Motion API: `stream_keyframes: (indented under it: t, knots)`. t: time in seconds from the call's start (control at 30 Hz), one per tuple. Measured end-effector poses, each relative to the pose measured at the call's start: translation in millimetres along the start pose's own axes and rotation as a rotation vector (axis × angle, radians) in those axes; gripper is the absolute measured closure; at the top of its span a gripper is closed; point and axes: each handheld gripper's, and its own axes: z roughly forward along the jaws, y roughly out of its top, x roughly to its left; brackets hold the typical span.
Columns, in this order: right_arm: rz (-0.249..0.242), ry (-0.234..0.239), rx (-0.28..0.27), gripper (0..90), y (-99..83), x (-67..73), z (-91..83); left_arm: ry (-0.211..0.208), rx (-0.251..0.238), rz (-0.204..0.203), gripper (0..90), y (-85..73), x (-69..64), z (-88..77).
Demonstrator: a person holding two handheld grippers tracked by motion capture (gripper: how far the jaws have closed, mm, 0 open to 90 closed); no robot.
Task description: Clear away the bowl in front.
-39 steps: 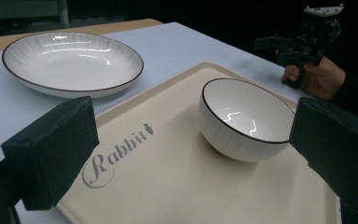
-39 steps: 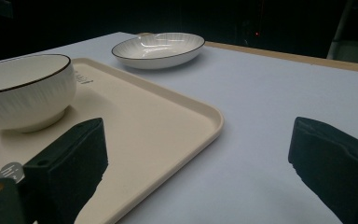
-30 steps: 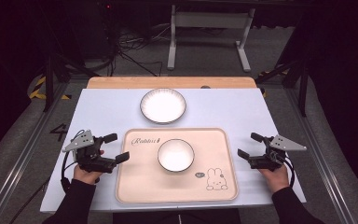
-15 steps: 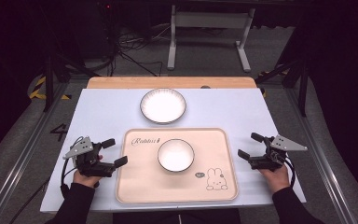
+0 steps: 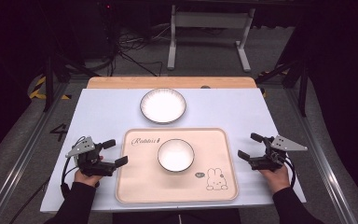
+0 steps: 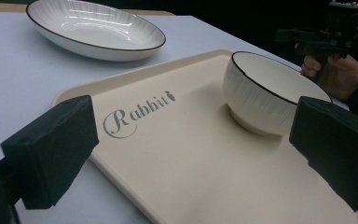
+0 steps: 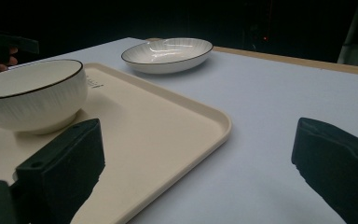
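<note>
Item, at the near long edge of the tray: your left gripper stood just off the tray's left edge and your right gripper just off its right edge, both low over the white table, each with jaws spread wide and nothing between them. In the left gripper view the tray's left rim lay between your two pads, so you appeared set to take that edge; in the right gripper view the tray's corner sat between the jaws but not yet touched. Item, at the tray's middle: one small white bowl with a dark rim, upright, apparently empty, standing on the tray beside the printed rabbit. Item, beyond the tray's far edge, apart from it: one wide shallow plate, ribbed, on bare table. Judged progress: nothing gripped, nothing lifted; the approach to the tray looked nearly complete, and the closing, lifting or moving all remained to you. Not determined: whether your left pads had reached the rim, since the near part of the tray was cut off below the jaws; the bowl's base contact behind its own wall.
</note>
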Motion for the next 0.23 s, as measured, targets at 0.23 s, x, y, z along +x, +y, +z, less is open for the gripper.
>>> stream_keyframes:
  t: [0.23]
  knots:
    - [0.005, -0.003, 0.000, 3.0, 0.0, -0.5, -0.3, -0.006, 0.004, -0.013, 1.7, 0.2, 1.1, -0.4]
